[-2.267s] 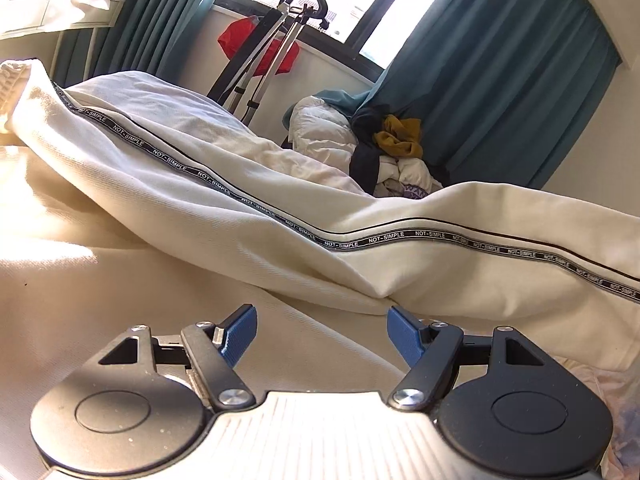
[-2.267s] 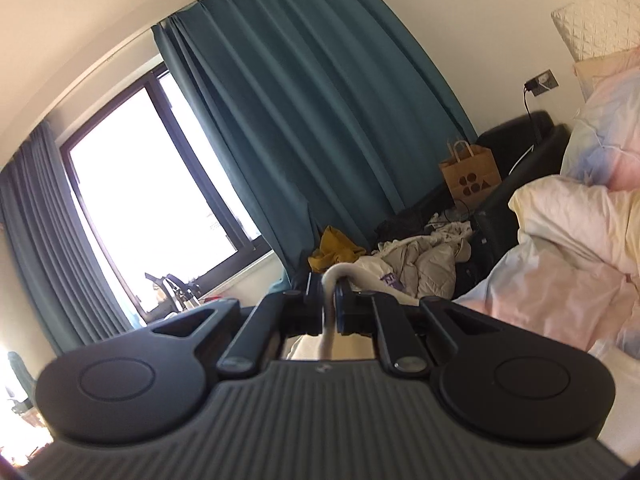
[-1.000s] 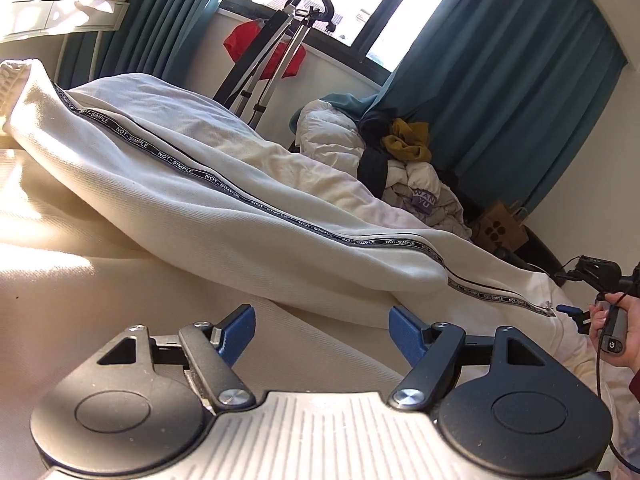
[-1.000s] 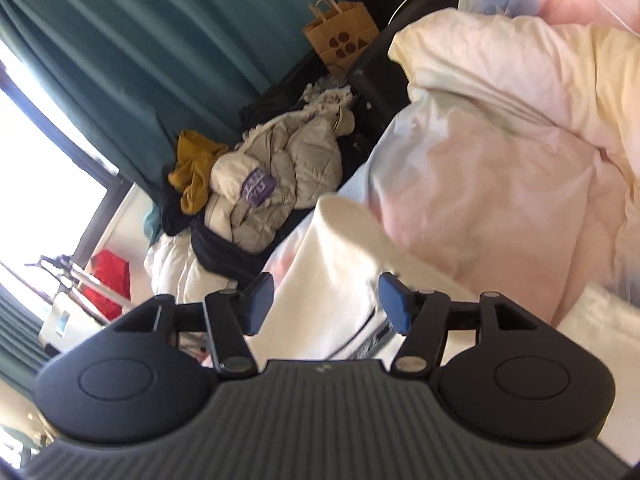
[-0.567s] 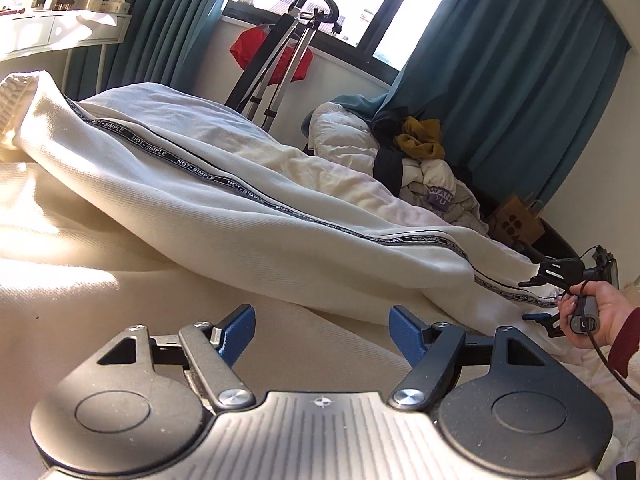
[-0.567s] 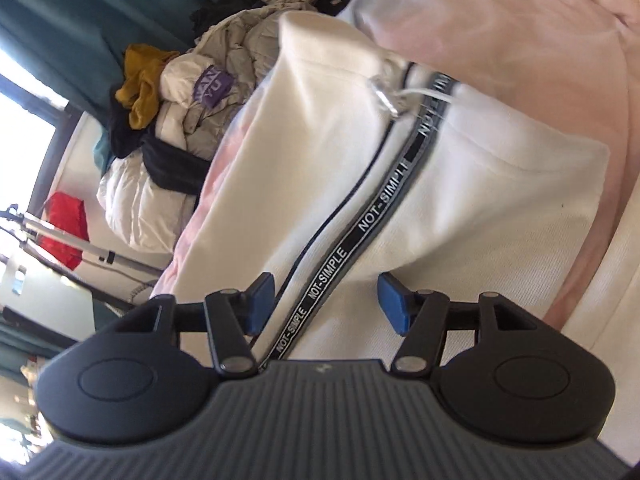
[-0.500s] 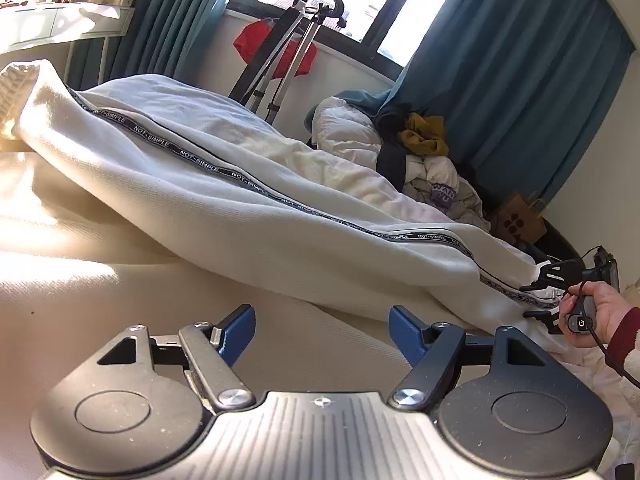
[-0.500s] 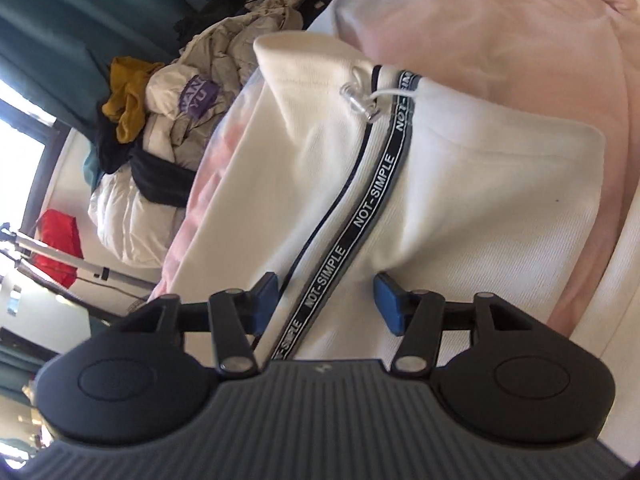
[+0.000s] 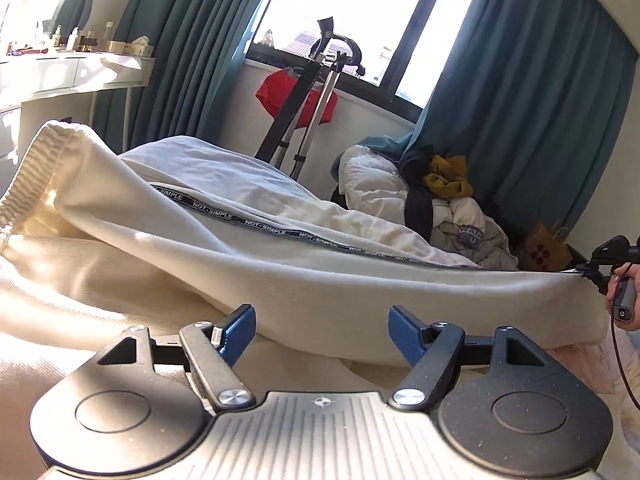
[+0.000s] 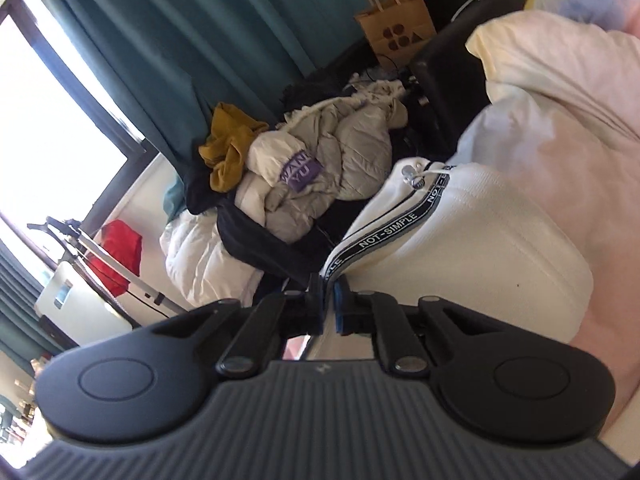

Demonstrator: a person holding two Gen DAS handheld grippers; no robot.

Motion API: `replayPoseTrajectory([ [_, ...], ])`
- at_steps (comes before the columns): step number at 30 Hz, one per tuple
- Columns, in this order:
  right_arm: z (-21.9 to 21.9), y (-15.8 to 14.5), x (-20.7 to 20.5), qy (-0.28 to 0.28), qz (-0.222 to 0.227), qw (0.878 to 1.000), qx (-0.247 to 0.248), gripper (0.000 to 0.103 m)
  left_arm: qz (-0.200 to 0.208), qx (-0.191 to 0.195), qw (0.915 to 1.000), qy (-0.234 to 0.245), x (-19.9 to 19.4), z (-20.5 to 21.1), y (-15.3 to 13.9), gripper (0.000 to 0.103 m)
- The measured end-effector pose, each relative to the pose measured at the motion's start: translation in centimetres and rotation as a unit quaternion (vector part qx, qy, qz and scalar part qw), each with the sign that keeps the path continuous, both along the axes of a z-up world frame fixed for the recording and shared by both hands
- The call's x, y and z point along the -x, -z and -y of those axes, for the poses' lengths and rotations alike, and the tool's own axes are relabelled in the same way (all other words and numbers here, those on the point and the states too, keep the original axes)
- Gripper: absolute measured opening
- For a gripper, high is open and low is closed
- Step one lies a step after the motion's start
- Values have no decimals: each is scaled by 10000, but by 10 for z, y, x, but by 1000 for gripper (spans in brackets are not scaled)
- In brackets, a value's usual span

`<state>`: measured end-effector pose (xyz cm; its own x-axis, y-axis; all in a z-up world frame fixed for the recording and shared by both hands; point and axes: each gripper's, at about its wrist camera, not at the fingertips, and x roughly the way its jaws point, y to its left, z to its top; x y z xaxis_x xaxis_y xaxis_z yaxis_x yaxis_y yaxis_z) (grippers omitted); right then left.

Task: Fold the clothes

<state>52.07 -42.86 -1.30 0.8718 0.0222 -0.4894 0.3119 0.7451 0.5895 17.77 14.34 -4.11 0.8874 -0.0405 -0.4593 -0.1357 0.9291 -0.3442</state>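
The cream trousers (image 9: 248,248) are lying lengthwise across my bed (image 9: 60,280), ribbed cuff pointing left, striped hem end running right. Teal curtains (image 9: 532,92) are hanging behind a clothes heap (image 10: 304,176). My right gripper (image 10: 328,300) is clenching the trousers' hem edge; my left gripper (image 9: 322,330) is hanging spread wide, gripping nothing.

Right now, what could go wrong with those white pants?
The right tool pinches only a thin bit of the pants at the striped edge, so the cloth might slip out if pulled. The left tool is open and holds nothing, so that side may sag or bunch. The drawstring hangs loose and could snag.
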Motion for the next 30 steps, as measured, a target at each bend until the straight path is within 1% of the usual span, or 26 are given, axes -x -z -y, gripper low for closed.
replayPoseTrajectory([
  [3, -12, 0, -41, -43, 12, 9997, 251, 8, -54, 8, 10000, -30, -7, 1, 7, 75],
  [5, -26, 6, -73, -83, -43, 9985, 540, 9, -128, -22, 9999, -19, -12, 2, 13, 75],
  [6, -31, 12, -86, -115, -78, 9981, 607, 9, -165, -36, 9999, 0, -15, 3, 16, 75],
  [9, -39, 30, -104, -212, -143, 9983, 529, 11, -251, -79, 9996, 81, -23, 5, 25, 75],
  [11, -36, 36, -104, -320, -76, 9988, 358, 17, -271, 23, 9995, 138, -28, 3, 30, 75],
  [12, -31, 37, -102, -412, -19, 9988, 247, 19, -270, 114, 9994, 162, -29, 1, 32, 75],
  [14, -23, 32, -94, -680, 171, 9974, 192, 35, -248, 360, 9988, 201, -30, -5, 34, 75],
  [15, -19, 26, -86, -739, 301, 9965, 259, 40, -233, 528, 9981, 232, -31, -9, 35, 75],
  [17, -9, 13, -67, -732, 608, 9949, 348, 64, -212, 889, 9953, 328, -31, -17, 36, 75],
  [18, -3, 6, -57, -717, 741, 9941, 339, 68, -206, 1078, 9931, 411, -31, -20, 36, 76],
  [20, 9, -3, -37, -596, 898, 9935, 359, 72, -185, 1492, 9875, 467, -32, -27, 37, 76],
  [23, 30, -1, -10, -305, 822, 9954, 398, 73, -184, 2051, 9777, 409, -35, -39, 43, 75],
  [26, 49, 21, 13, -186, 426, 9989, -30, 74, -195, 2451, 9688, 317, -46, -47, 51, 74],
  [28, 52, 38, 27, -388, 293, 9985, -259, 73, -268, 2717, 9617, 257, -57, -53, 61, 72],
  [29, 50, 45, 34, -462, 260, 9982, -276, 73, -310, 2795, 9594, 232, -65, -57, 66, 70],
  [30, 48, 54, 38, -546, 186, 9979, -306, 73, -339, 2844, 9579, 191, -70, -60, 70, 63],
])
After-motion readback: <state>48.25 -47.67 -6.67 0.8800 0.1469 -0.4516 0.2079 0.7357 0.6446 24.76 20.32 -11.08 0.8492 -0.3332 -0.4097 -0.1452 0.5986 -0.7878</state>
